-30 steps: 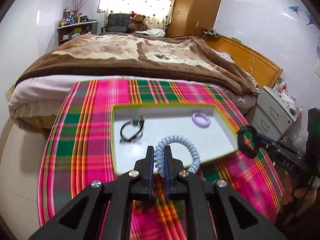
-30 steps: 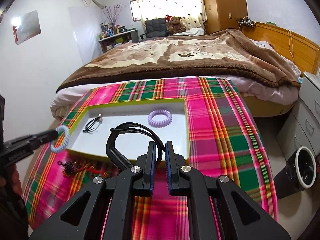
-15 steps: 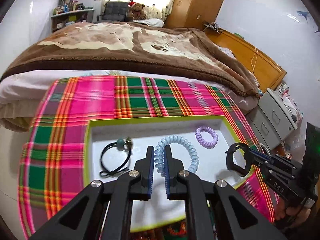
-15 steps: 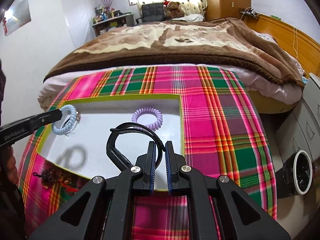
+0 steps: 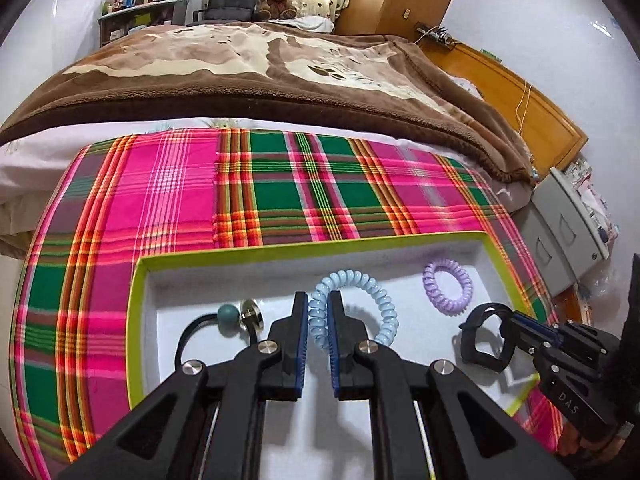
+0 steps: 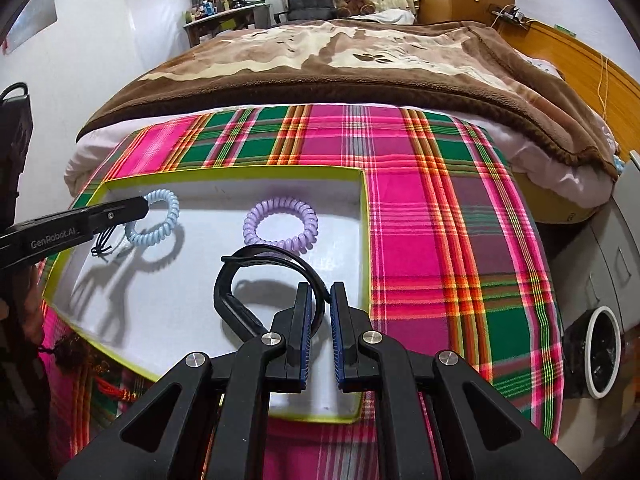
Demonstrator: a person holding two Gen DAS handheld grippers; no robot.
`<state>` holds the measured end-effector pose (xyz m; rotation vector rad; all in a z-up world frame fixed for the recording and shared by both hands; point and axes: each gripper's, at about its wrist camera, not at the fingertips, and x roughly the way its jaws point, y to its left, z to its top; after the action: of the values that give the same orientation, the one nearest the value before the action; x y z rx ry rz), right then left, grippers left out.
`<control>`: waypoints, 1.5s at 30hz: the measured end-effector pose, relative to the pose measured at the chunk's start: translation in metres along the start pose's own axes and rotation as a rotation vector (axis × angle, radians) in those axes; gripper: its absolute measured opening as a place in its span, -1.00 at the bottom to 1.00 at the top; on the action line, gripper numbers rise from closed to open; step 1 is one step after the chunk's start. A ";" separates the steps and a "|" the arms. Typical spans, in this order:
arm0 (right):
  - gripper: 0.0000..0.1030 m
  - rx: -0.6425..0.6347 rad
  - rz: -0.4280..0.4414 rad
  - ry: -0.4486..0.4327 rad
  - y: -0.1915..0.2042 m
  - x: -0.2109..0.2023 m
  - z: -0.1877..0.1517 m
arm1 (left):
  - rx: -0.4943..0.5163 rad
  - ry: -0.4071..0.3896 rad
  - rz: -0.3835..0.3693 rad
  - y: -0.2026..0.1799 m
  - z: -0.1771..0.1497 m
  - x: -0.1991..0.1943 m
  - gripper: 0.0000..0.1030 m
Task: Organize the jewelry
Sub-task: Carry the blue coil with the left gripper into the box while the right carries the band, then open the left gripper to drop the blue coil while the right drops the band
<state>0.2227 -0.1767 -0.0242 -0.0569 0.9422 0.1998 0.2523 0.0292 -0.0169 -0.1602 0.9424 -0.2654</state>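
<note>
Left to right, as both wrist views show it.

Tray (image 5: pixel 138 320), white floor and yellow-green rim, sits on the plaid-covered surface (image 5: pixel 280 200) at the foot of the bed (image 5: pixel 260 68).

Left end of the tray: a black cord hair tie (image 5: pixel 188 332) with a teal bead and a metal charm lies on the floor, already placed. Its near part is cut off behind the tool body.

Centre: the left hand-held gripper (image 5: pixel 318 312) is pinching a pale blue spiral hair tie (image 5: pixel 384 304), blue pads pressed on one side of the coil. The loop hangs over the tray; the right wrist view shows its shadow on the tray floor, so it appears to be held clear. Not yet set down.

Right of that: a purple spiral hair tie (image 6: pixel 280 222) lies flat near the far wall of the tray. Placed.

Right end: the right hand-held gripper (image 6: pixel 319 304) is pinching a black band (image 6: pixel 236 284), a stiff folded loop, above the tray's near right part. Whether the band touches the floor cannot be told. Not yet released.

Judgement: two pieces in, two over the tray awaiting release.

Hard to make out: a dark tasselled item with red cord (image 6: pixel 80 364) lies on the cloth outside the tray's near left rim, partly hidden; likely still to be collected.
</note>
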 end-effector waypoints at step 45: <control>-0.55 0.014 0.024 -0.078 0.016 -0.033 -0.009 | 0.032 -0.068 0.005 -0.010 -0.019 -0.058 -0.29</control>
<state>0.1939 -0.1669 -0.0020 -0.0251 0.8670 0.2162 0.2030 0.0358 0.0194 -0.1367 0.8704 -0.2684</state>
